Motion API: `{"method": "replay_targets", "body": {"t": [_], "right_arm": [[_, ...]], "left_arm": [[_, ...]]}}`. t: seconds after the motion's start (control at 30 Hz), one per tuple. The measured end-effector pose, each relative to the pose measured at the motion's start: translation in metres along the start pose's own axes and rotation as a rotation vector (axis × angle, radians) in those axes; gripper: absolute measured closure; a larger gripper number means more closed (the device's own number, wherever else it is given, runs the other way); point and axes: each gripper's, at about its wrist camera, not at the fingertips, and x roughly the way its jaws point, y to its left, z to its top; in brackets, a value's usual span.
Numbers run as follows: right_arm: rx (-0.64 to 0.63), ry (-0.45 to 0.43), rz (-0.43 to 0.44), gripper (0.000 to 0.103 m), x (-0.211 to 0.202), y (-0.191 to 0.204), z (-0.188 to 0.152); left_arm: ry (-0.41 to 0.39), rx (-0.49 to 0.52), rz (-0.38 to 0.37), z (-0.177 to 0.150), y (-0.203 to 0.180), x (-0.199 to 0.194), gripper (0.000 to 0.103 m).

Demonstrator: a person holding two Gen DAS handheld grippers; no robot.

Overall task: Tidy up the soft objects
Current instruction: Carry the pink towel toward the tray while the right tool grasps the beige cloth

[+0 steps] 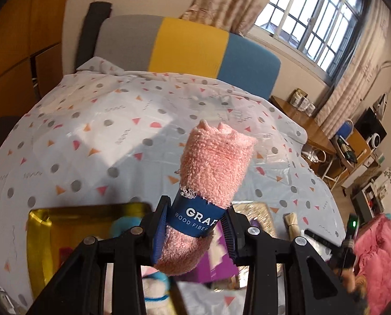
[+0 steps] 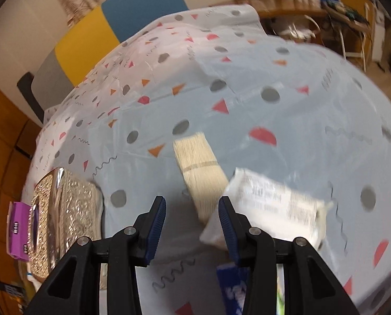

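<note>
My left gripper (image 1: 195, 229) is shut on a rolled pink towel (image 1: 216, 162) with a blue paper band, held up above the table. Under it are a gold tray (image 1: 37, 225) with soft items and a purple box (image 1: 216, 260). My right gripper (image 2: 192, 225) is open and empty, low over the table. A cream ribbed roll (image 2: 200, 168) lies just ahead between its fingers. A white wrapped packet (image 2: 274, 207) lies by the right finger. The right wrist view is blurred.
A patterned cloth covers the table (image 1: 90, 131). A shiny embossed tray (image 2: 72, 210) with a purple box (image 2: 18, 228) stands at the left. A blue packet (image 2: 232, 286) lies under the right gripper. A colourful chair (image 1: 190, 44) stands behind the table. A pink fluffy item (image 1: 379, 257) is at the right.
</note>
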Motion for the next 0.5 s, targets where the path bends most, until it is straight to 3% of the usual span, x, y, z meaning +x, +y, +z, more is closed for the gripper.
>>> {"method": "replay_targets", "body": {"t": [0.17,0.33,0.5], "right_arm": [[-0.086,0.023,-0.02,0.057,0.021,0.012,0.024],[-0.181,0.06,-0.104,0.057,0.053,0.025,0.037],[-0.161,0.091,-0.187,0.056,0.083,0.016,0.043]], "left_arm": [[-0.01,-0.05,0.04,-0.034,0.035,-0.011,0.065],[0.015,-0.106,0.058,-0.066,0.063,-0.016,0.065],[0.031,-0.166,0.075,-0.087,0.086,-0.02,0.064]]}}
